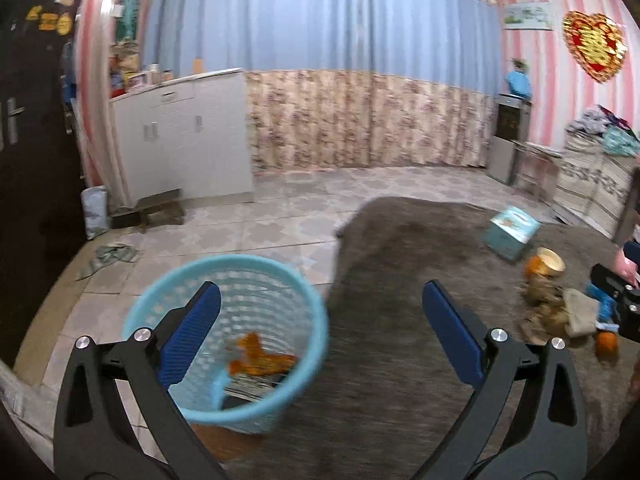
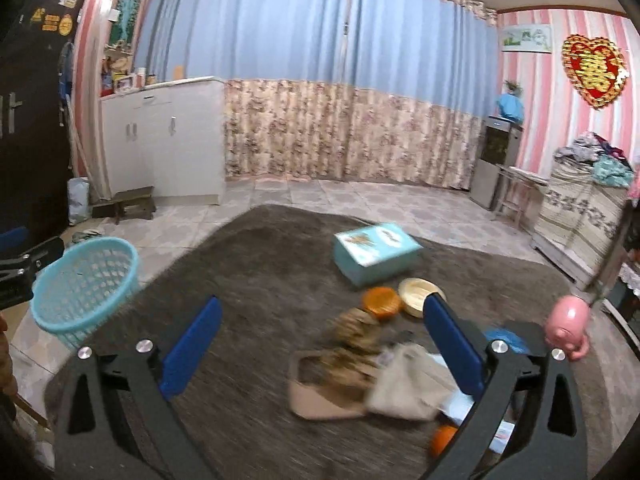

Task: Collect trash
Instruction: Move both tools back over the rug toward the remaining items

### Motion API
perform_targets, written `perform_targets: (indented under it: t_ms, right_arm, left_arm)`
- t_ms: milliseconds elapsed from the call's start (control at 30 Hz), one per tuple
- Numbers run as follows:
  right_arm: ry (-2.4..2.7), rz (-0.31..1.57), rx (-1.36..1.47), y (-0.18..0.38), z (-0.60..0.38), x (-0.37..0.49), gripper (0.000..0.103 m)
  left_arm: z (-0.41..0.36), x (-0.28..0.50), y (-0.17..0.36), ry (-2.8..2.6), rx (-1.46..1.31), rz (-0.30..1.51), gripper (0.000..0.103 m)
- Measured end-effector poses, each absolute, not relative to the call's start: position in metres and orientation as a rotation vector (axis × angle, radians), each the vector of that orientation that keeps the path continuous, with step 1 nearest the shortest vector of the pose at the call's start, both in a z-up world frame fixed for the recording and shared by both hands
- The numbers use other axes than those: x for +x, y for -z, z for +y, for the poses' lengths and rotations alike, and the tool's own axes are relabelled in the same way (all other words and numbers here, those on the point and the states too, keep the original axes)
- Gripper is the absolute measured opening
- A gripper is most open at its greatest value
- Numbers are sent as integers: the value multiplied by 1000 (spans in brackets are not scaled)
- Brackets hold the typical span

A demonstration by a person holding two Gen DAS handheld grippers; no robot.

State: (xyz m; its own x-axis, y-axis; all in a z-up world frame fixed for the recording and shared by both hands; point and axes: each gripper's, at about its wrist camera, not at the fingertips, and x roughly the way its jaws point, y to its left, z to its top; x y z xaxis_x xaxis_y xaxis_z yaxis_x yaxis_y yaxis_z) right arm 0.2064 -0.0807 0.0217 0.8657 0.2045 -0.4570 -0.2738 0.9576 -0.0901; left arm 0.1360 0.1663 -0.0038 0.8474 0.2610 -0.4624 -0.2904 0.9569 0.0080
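- Left wrist view: the left hand-held gripper (image 1: 320, 332) stands wide open, with nothing between its blue pads (image 1: 192, 336).
- Below its left finger sits a light-blue mesh wastebasket (image 1: 256, 400) on the tiled floor (image 1: 280, 216), just beside the edge of a grey-brown rug (image 1: 400, 320).
- Inside the wastebasket lie an orange scrap (image 1: 260, 356) and some paper-like pieces; detail is blurred.
- Right wrist view: the right hand-held gripper (image 2: 320, 332) is also spread wide and holds nothing.
- Ahead of it, on the rug (image 2: 260, 280), lies the trash pile (image 2: 372, 364): a brown crumpled item (image 2: 354, 330), a beige tray-like piece (image 2: 316, 400) and a pale crumpled wrapper (image 2: 408, 384), touching or overlapping one another.
- Behind the pile are an orange round lid (image 2: 382, 301) and a cream round dish (image 2: 416, 294), side by side, and farther back a teal box (image 2: 376, 252).
- An orange fruit-like object (image 2: 442, 438) lies near the right finger; a pink figurine (image 2: 568, 330) stands to the right on the rug.
- The wastebasket (image 2: 86, 280) appears at the left, well apart from the pile, with part of the left hand-held gripper (image 2: 24, 270) beside it.
- Both views are motion-blurred.
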Motion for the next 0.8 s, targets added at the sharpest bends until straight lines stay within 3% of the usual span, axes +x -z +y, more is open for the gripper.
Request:
perform_targets:
  t_ms: [800]
  right_arm:
    - [43, 578, -105, 37, -265, 161, 99]
  left_arm:
    - [1, 146, 45, -4, -95, 533, 98]
